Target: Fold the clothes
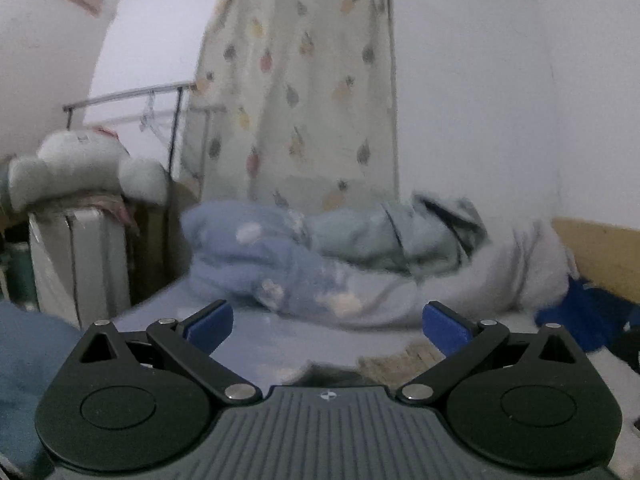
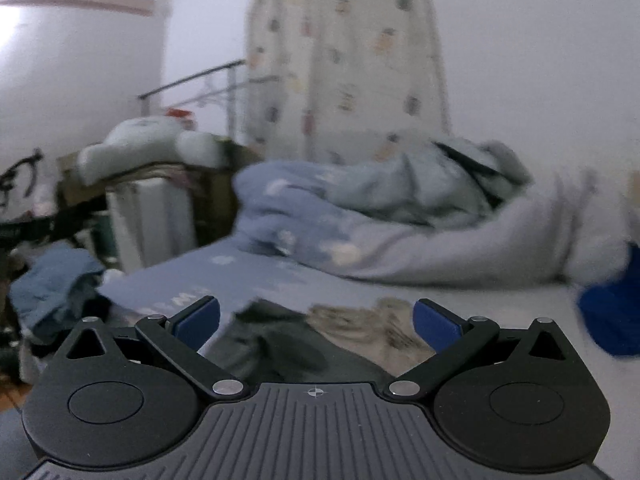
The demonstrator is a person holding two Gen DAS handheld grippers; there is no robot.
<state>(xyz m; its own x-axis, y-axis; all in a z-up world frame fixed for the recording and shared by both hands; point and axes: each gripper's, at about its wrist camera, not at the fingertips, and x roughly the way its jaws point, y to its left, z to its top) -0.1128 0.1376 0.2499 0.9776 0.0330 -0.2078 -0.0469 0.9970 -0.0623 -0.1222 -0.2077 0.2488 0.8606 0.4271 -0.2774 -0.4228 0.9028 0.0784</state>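
Both grippers' jaws gape wide above the garment (image 2: 288,344).

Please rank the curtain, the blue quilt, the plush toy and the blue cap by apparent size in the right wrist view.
1. Curtain, largest.
2. Blue quilt, though it lies nearer, so this is unsure.
3. Plush toy.
4. Blue cap, cut off at the frame edge and close to the camera, so its rank against the toy is unsure.
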